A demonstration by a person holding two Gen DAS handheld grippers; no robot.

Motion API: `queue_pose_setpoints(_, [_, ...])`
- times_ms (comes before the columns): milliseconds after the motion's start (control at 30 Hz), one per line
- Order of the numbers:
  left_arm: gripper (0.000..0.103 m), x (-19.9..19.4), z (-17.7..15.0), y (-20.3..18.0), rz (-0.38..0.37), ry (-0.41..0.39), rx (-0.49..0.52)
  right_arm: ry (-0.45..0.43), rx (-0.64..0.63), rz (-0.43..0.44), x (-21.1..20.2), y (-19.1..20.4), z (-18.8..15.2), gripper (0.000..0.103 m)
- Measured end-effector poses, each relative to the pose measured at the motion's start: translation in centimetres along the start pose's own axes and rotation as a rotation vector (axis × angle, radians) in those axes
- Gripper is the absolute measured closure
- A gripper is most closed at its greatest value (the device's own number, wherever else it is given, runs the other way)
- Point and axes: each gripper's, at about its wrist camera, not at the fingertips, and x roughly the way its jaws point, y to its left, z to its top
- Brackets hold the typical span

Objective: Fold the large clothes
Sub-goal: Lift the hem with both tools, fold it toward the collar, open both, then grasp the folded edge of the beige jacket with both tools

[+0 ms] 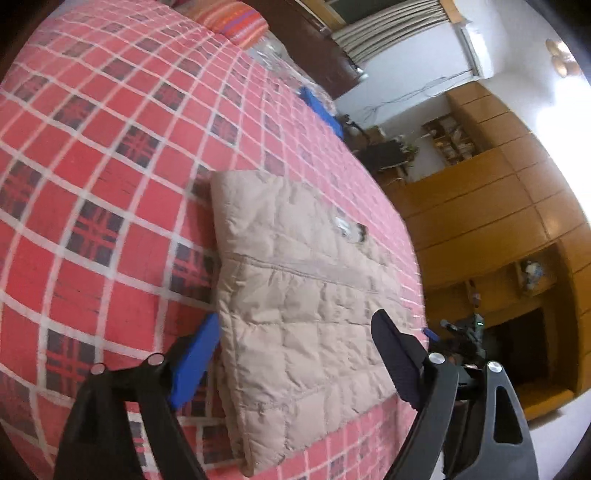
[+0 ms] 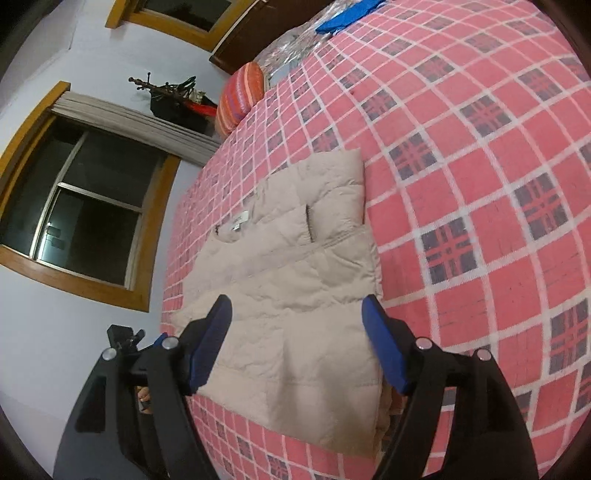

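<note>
Beige quilted jacket [image 2: 291, 280] lies flat on the bed [image 2: 480, 192], between and ahead of both fingers. Left gripper [image 1: 295, 354] spread, holding nothing; right gripper [image 2: 295, 347] likewise. Judged: sides already folded in to a rectangle; next, pinch the near hem and carry it to the far edge. Puffy, slippery-looking fabric. Plaid woven cover beyond.

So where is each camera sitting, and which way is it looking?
Left wrist: sits on the left gripper, looking along its open fingers across the beige quilted puffer jacket toward wooden cabinets; no hand shows.
Right wrist: sits on the right gripper, open, looking over the jacket toward a dark window.
Shared: the jacket, red checked bedspread, striped orange pillow.
</note>
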Motion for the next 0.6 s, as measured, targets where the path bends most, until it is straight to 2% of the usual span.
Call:
queue_pose_setpoints(133, [0.019,0.2,-0.3,-0.2,0.101,-0.013,0.09,0.003,-0.05,-0.045,0.6,-0.2,-0.6,0.031])
queue_pose_setpoints(300, [0.019,1.9,-1.0,0.3,0.183,0.006,0.128,0.016,-0.048,-0.051,2.4,-2.1,-0.9,0.031])
queue_pose_setpoints(400, [0.019,2.9,-1.1,0.8,0.177,0.022,0.125,0.036,-0.015,-0.04,3.7,-3.8,-0.4,0.03])
queue_pose_setpoints(600, [0.02,4.4,-0.5,1.9,0.114,0.024,0.098,0.086,0.015,0.05,5.5,-5.6,0.0,0.026])
